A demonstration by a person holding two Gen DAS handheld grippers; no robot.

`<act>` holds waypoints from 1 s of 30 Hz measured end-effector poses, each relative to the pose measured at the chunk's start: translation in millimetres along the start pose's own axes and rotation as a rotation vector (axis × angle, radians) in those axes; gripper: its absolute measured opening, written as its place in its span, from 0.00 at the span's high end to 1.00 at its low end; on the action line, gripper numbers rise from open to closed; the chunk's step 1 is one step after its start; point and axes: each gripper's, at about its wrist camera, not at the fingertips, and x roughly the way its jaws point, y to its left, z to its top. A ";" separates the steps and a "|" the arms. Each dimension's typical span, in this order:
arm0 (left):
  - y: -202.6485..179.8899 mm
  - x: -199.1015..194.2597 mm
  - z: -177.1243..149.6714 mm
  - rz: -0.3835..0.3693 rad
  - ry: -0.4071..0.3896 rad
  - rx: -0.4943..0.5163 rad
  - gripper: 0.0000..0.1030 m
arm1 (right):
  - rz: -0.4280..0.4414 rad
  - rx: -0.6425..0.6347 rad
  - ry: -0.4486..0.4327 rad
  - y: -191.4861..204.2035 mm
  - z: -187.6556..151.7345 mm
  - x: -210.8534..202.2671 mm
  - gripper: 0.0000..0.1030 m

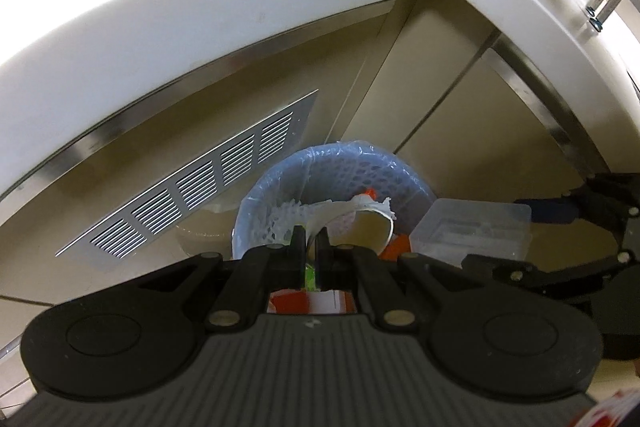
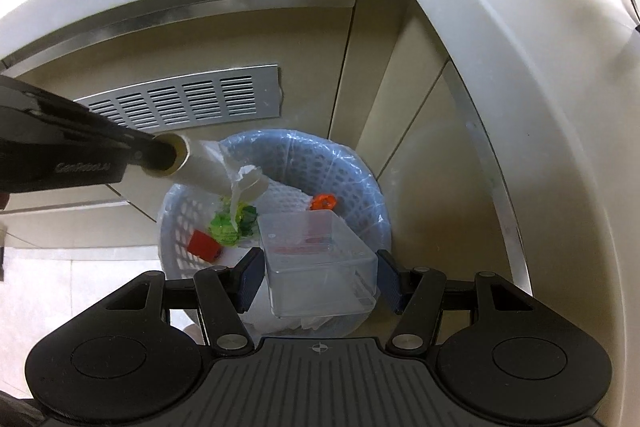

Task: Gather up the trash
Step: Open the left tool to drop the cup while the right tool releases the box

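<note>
left gripper (image 1: 310, 241) pinches my cardboard tube (image 2: 216, 171) over the bin (image 2: 362, 183); right gripper (image 2: 318, 277), spread, has the clear box (image 2: 320, 263) between its fingers. both drops remain, i judge.

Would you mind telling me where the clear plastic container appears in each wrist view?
Left wrist: clear plastic container at lower right, beside the basket.
Right wrist: centre, container between the right hand-held gripper's open fingers, over the basket.
Shared landmark: blue mesh wastebasket.

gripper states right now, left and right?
Left gripper: shut on the cardboard tube, held over the trash basket.
Right gripper: fingers open; the clear plastic container sits between them, with gaps on both sides.
</note>
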 end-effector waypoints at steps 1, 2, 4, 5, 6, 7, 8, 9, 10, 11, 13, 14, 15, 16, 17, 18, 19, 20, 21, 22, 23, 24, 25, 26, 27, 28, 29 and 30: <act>-0.5 2.6 1.4 0.000 0.002 0.001 0.97 | -0.001 -0.001 0.002 0.0 0.2 1.1 0.42; -0.8 5.2 2.7 0.001 0.002 0.003 0.97 | -0.002 -0.002 0.003 0.1 0.4 1.7 0.42; -2.6 8.6 4.5 0.005 0.003 0.010 0.97 | -0.005 -0.006 0.005 0.5 0.6 2.6 0.42; -3.6 10.0 5.5 0.007 0.002 0.013 0.97 | -0.006 -0.007 0.006 0.7 0.6 2.3 0.42; -4.4 11.3 6.4 0.008 0.002 0.016 0.97 | -0.005 -0.007 0.006 0.4 0.6 2.4 0.42; -4.9 12.4 7.1 0.008 0.003 0.017 0.97 | -0.005 -0.006 0.006 0.6 0.6 2.6 0.42; -5.4 14.0 7.8 0.008 0.002 0.017 0.97 | -0.004 -0.006 0.007 0.5 0.8 2.8 0.42; -6.2 14.1 7.8 0.011 0.000 0.019 0.97 | -0.003 -0.005 0.008 -0.3 0.9 3.9 0.42; -7.4 16.0 8.1 0.013 -0.003 0.022 0.97 | -0.003 -0.005 0.009 -0.4 1.0 4.7 0.42; -8.1 16.5 8.7 0.014 -0.006 0.024 0.97 | -0.002 -0.005 0.010 -0.5 1.0 4.8 0.42; -9.2 17.8 9.9 0.013 -0.010 0.026 0.96 | -0.001 -0.004 0.012 -1.5 1.4 5.7 0.42; -9.3 18.3 10.4 0.013 -0.013 0.023 0.94 | -0.002 -0.003 0.012 -1.6 1.8 6.0 0.42; -9.1 19.2 11.0 0.012 -0.014 0.020 0.83 | -0.002 -0.002 0.013 -2.4 1.9 6.5 0.42; -8.9 20.0 11.5 0.007 -0.013 0.017 0.70 | -0.002 -0.001 0.013 -3.1 1.8 6.6 0.42; -8.3 20.1 11.5 0.001 -0.016 0.015 0.67 | -0.003 -0.001 0.012 -3.6 1.6 6.4 0.42; -8.2 19.9 11.2 -0.001 -0.018 0.015 0.67 | -0.003 -0.001 0.012 -3.9 1.5 5.8 0.42; -8.4 19.3 10.8 0.003 -0.018 0.018 0.67 | -0.004 0.000 0.011 -4.1 1.3 5.4 0.42; -8.6 18.5 10.4 0.007 -0.018 0.021 0.67 | -0.004 0.000 0.010 -4.2 1.4 5.3 0.42; -8.4 17.1 9.3 0.009 -0.018 0.022 0.67 | -0.003 0.000 0.010 -5.4 0.7 6.6 0.42; -7.8 15.4 8.1 0.012 -0.017 0.022 0.67 | -0.003 0.002 0.010 -5.3 0.7 6.8 0.42; -7.2 13.6 6.8 0.014 -0.017 0.023 0.67 | -0.002 0.003 0.009 -5.4 0.5 6.7 0.42; -6.4 11.6 5.2 0.015 -0.017 0.022 0.66 | -0.002 0.003 0.008 -5.2 0.5 6.6 0.42; -5.9 10.5 3.5 0.015 -0.015 0.019 0.66 | -0.001 0.003 0.007 -4.9 0.7 6.6 0.42; -4.4 8.7 1.5 0.017 -0.014 0.016 0.66 | 0.000 0.003 0.006 -4.7 0.8 6.6 0.42; -3.8 7.1 -0.3 0.021 -0.014 0.014 0.66 | 0.001 0.001 0.004 -4.6 1.1 6.5 0.42; -2.9 5.3 -2.2 0.024 -0.013 0.013 0.66 | 0.003 0.000 0.002 -4.2 1.2 5.7 0.42; -1.9 3.9 -3.9 0.026 -0.012 0.008 0.66 | 0.005 -0.001 -0.001 -3.4 1.4 5.2 0.42; -1.3 2.2 -5.6 0.029 -0.012 0.003 0.66 | 0.006 -0.003 -0.004 -2.8 1.6 4.5 0.42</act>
